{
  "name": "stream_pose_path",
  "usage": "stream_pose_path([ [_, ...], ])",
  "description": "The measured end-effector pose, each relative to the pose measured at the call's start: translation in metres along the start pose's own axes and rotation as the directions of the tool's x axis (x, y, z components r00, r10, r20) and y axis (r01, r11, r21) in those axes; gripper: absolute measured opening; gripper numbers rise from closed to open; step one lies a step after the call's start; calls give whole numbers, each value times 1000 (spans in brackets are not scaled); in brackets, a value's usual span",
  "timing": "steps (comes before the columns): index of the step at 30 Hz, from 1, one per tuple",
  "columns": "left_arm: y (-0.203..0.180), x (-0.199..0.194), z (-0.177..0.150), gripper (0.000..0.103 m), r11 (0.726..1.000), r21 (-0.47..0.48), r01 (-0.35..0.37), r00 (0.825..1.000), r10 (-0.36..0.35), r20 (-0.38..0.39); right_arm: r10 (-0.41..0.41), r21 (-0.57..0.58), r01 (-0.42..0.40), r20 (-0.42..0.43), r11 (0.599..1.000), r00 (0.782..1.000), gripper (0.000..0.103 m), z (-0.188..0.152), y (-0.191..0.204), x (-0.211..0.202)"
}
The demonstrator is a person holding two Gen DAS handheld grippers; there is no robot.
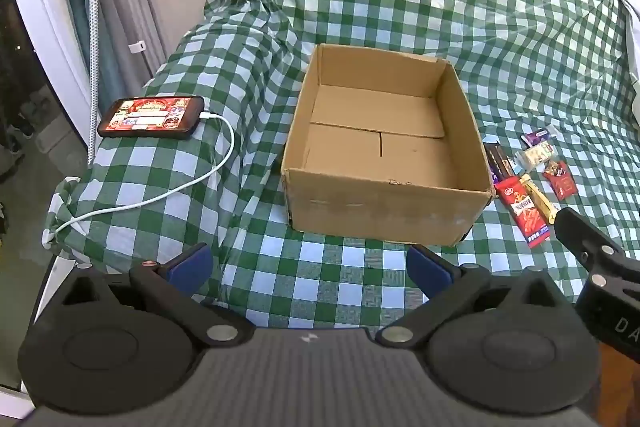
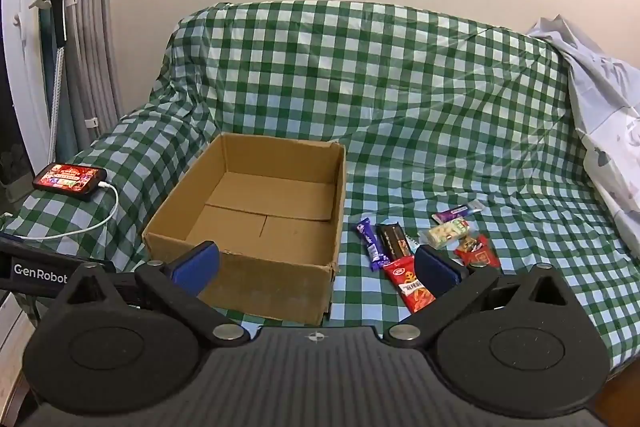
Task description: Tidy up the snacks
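Brown cardboard box (image 2: 256,223) empty; wrapped snack packets (image 2: 424,247) lie beside it. Left gripper (image 1: 310,267) and right gripper (image 2: 316,267) released, nothing held. Start stage: likely reach the red packet (image 2: 412,283) first

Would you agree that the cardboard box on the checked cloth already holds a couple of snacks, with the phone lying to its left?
Not quite: the cardboard box is empty, as the left wrist view shows. The snacks lie on the checked cloth to its right. The phone does lie to its left.
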State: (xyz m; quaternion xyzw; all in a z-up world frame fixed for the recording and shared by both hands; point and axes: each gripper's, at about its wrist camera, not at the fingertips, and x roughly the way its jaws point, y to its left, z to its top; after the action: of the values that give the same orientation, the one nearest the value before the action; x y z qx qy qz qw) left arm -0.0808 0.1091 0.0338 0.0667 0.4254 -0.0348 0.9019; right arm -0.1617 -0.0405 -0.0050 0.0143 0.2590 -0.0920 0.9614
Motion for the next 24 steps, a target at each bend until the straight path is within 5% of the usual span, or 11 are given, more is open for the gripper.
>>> stream_pose_path([
  [24,0,8,-3,103,1000,9,-1,1000,1,-10,12,-8,-12,-40,1000,999,103,12,-1,14],
])
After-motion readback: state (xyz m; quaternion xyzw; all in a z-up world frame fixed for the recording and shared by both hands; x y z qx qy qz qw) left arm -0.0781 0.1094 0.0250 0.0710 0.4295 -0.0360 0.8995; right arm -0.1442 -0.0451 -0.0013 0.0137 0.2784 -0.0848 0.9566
